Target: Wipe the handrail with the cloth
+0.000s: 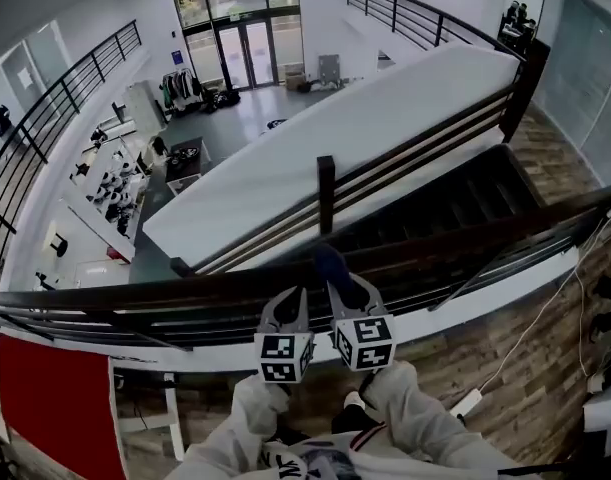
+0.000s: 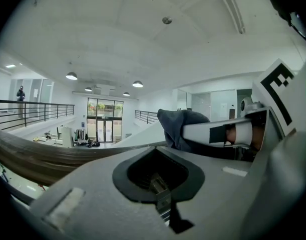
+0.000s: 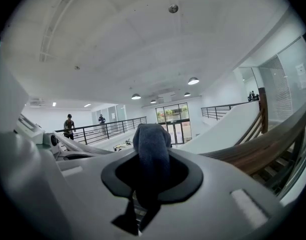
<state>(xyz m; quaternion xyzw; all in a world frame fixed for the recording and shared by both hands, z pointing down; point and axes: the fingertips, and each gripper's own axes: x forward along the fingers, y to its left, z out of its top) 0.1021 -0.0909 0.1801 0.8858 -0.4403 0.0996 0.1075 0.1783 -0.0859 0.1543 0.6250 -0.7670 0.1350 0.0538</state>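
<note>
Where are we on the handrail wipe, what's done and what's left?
Done: the cloth is picked up, pinched in the right gripper. In hand: it sits at the handrail in front; contact isn't certain. Remaining: probably the whole wipe; no stretch looks visibly cleaned. The left gripper is shut on nothing.

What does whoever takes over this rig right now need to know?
Right gripper: shut on the dark blue-grey cloth, held at the dark wooden handrail; contact unclear.
Left gripper: shut, empty, beside the right one.
Done: cloth in grip; the wiped stretch cannot be told.
Left: press the cloth down and wipe along the rail.
</note>
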